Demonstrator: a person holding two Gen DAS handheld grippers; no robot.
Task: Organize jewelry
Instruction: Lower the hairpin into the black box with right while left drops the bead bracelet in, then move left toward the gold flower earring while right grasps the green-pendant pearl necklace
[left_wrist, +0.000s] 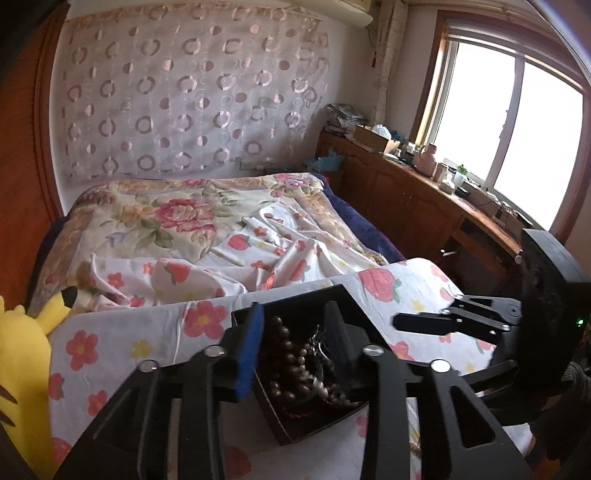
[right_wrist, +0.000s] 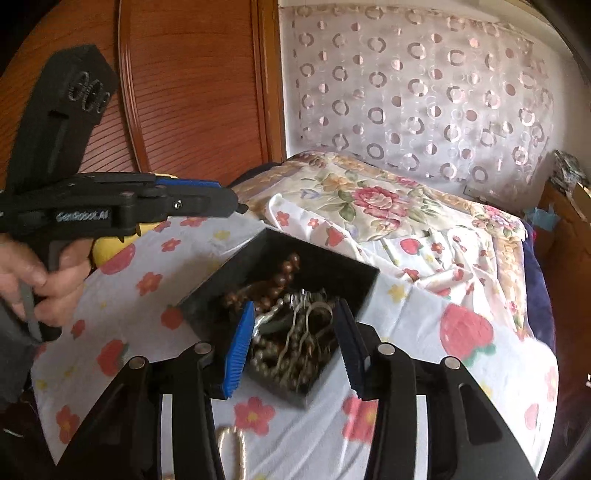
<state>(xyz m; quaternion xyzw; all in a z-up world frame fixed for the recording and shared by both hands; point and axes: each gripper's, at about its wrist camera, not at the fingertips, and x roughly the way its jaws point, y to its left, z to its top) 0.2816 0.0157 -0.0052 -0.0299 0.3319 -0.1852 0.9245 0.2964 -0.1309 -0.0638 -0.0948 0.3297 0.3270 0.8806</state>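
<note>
nearest, in the right wrist view, a pale beaded strand (right_wrist: 231, 448) lying loose on the flower-and-strawberry printed cloth-covered board (right_wrist: 424, 424), outside the box and partly hidden under the tool. just beyond, right gripper (right_wrist: 293, 341) spread wide, nothing between the blue ribbed pads (right_wrist: 238, 350), poised over the near corner of the square black open box (right_wrist: 354, 269). inside, a tangle: dark brown wooden bead strand (right_wrist: 275, 282) toward the far left, pale pearl-like beads (right_wrist: 269, 363) and thin silvery chains (right_wrist: 306, 314) near the front.

in the left wrist view, left gripper (left_wrist: 293, 341) likewise spread, empty, straddling the same box with the brown beads showing between its fingers; whether a tip touches the box wall cannot be told. left hand (right_wrist: 40, 280) gripping the handle at far left in the right wrist view.

farther off, crumpled floral bedding (left_wrist: 192, 218), a yellow plush toy (left_wrist: 22, 354) at the left edge, a wooden cabinet (left_wrist: 406, 195) under the window at right.

likely trouble: closing on one strand and lifting the whole knot, since chains and beads look interlocked; the light box could tip or slide on the cloth if dragged upward unbraced. thin chain could slip through the ribbed pads, or snag and stretch. loose strand near the edge could be swept off the board by a passing tool.
</note>
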